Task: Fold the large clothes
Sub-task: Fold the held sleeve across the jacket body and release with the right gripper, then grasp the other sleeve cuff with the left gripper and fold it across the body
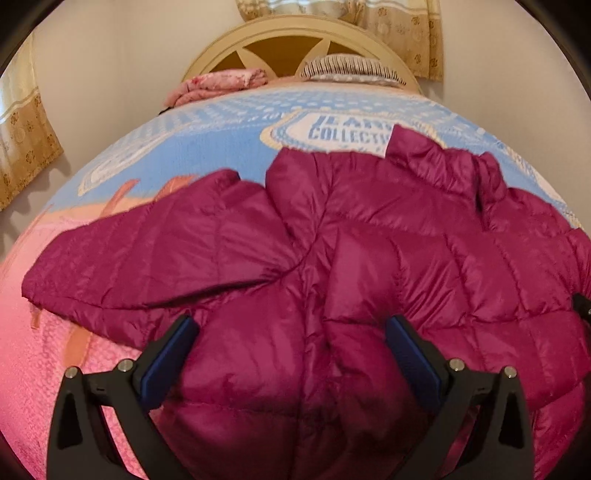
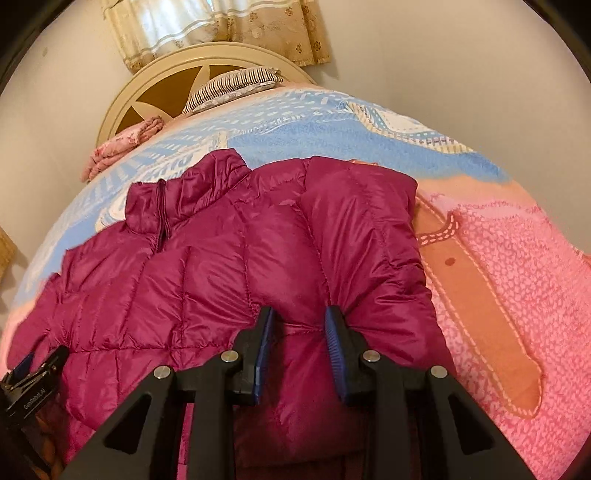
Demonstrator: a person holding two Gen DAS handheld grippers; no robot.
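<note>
A magenta puffer jacket [image 1: 369, 240] lies spread on the bed, collar [image 2: 159, 199] toward the headboard, one sleeve [image 1: 129, 258] stretched out to the left. My right gripper [image 2: 299, 314] is shut on the jacket's near edge, and the fabric puckers around its blue pads. My left gripper [image 1: 293, 332] stands wide open over the near part of the jacket. Puffy fabric bulges between its fingers, but the pads do not pinch it. Its black body [image 2: 37, 380] shows at the jacket's left edge in the right wrist view.
A blue, pink and orange bedspread [image 2: 498, 277] covers the bed. At the far end stand a cream headboard [image 1: 288, 40], a striped pillow [image 1: 351, 68] and a folded pink blanket [image 1: 221, 83]. Curtains [image 2: 221, 26] hang behind, and walls flank both sides.
</note>
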